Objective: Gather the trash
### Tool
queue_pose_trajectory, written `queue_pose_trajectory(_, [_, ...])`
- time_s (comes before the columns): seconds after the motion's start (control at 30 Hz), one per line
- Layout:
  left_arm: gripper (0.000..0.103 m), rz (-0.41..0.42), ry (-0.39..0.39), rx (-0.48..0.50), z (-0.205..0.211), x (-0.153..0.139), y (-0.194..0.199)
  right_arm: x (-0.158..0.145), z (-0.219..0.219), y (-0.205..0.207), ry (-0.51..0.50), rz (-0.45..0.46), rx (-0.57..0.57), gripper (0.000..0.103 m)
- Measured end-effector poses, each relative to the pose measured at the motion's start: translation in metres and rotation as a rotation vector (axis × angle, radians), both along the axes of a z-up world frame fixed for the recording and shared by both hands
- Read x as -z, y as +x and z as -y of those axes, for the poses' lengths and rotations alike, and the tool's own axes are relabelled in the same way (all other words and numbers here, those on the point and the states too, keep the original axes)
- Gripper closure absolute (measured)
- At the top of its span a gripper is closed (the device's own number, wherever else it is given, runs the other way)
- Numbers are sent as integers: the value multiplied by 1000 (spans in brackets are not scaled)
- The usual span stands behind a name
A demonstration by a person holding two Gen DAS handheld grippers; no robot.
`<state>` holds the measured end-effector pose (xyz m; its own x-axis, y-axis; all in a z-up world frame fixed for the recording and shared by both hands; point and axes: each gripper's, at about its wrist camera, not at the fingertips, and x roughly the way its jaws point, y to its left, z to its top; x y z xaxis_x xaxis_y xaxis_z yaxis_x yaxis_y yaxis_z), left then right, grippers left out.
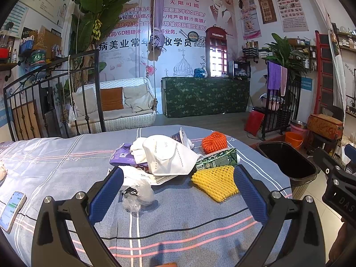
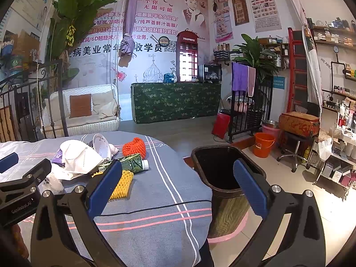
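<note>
A pile of trash lies on the grey-blue bed cover (image 1: 66, 173): a white face mask (image 1: 169, 155), a yellow foam net (image 1: 215, 182), an orange foam net (image 1: 214, 142), a green carton (image 1: 215, 159), a purple wrapper (image 1: 122, 155) and a crumpled clear plastic bag (image 1: 138, 194). My left gripper (image 1: 178, 189) is open and empty, just short of the pile, with the plastic bag and yellow net between its fingers. My right gripper (image 2: 178, 180) is open and empty at the bed's right edge, beside the dark trash bin (image 2: 224, 166). The mask (image 2: 77, 155) and carton (image 2: 129, 162) also show there.
A phone (image 1: 12, 209) lies on the bed at the left. An iron bed frame (image 1: 55, 93) stands behind. An orange bucket (image 2: 263, 144), a stool (image 2: 296, 146) and shelves (image 2: 338, 155) stand on the floor at the right.
</note>
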<state>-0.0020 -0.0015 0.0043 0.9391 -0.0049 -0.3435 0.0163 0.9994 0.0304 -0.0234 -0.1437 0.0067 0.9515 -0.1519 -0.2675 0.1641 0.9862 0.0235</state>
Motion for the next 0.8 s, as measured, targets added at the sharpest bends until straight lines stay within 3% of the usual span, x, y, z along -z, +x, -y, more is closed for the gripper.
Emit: queue_pose_trajectory(0.8, [5,-2,0,1,-2,1,1,1,0,0,-1,2,0,5])
